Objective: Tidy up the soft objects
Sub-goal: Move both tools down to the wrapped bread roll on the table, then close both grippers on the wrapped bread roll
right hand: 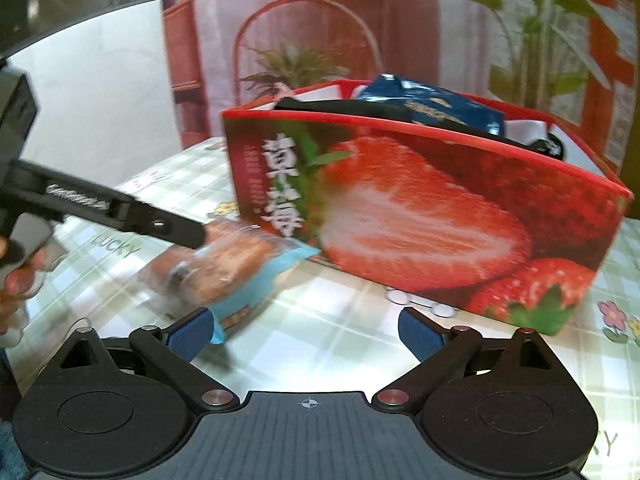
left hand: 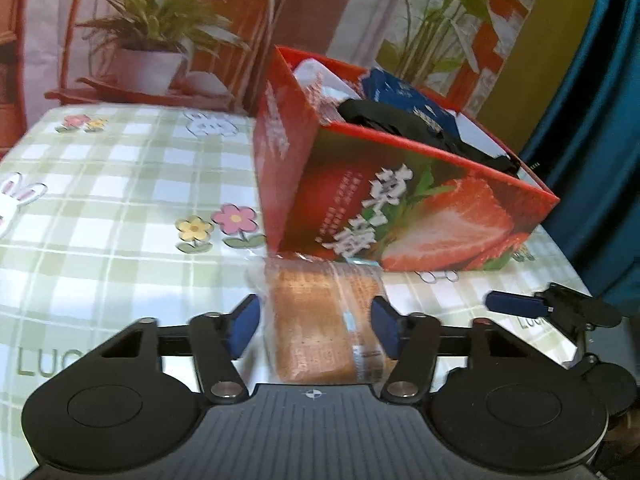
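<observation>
A wrapped loaf of brown bread lies on the checked tablecloth right against the near wall of the red strawberry box. My left gripper straddles it, and both blue pads touch the clear wrapper. In the right wrist view, the same bread shows with a left gripper finger lying over it. My right gripper is open over bare cloth in front of the box. Its left pad sits beside the wrapper's blue corner. One of its pads shows at the right in the left wrist view.
The box holds a blue packet, a black cloth item and a white pack. Behind the table hangs a printed backdrop with plants. A blue curtain hangs at the right. A hand grips the left tool.
</observation>
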A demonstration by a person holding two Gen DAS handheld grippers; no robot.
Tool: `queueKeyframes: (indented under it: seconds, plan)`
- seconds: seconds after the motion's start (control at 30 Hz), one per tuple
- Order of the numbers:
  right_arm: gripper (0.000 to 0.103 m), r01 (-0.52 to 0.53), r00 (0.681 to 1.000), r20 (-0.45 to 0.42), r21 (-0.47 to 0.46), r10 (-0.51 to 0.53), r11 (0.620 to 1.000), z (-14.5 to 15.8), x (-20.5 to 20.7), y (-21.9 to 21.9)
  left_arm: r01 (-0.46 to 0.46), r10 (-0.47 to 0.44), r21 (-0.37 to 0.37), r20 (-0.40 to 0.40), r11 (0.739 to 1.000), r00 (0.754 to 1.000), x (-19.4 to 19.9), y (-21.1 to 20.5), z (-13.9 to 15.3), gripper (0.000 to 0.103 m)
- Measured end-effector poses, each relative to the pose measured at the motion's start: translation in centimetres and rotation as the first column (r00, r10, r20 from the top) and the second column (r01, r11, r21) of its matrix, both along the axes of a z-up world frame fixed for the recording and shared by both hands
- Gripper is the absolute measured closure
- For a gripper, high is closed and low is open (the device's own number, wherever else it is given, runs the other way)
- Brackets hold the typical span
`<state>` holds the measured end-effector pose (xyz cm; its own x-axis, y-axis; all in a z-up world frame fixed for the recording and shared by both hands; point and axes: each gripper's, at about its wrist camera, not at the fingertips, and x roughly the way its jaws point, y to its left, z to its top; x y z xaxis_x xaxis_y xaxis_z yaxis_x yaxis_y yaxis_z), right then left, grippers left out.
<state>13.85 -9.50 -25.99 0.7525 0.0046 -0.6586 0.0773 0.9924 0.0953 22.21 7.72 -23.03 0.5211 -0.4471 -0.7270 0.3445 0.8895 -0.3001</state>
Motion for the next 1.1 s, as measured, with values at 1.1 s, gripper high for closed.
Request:
queueKeyframes:
  seconds: [1.1]
  plan:
    - [0.046,-0.08,0.995,-0.047,0.095,0.084,0.992,0.0,-3.5,-0.4,0.06,-0.061,-0.074,-0.002,0.995,0.998,-5.5,-7.4,-1.2,0.054]
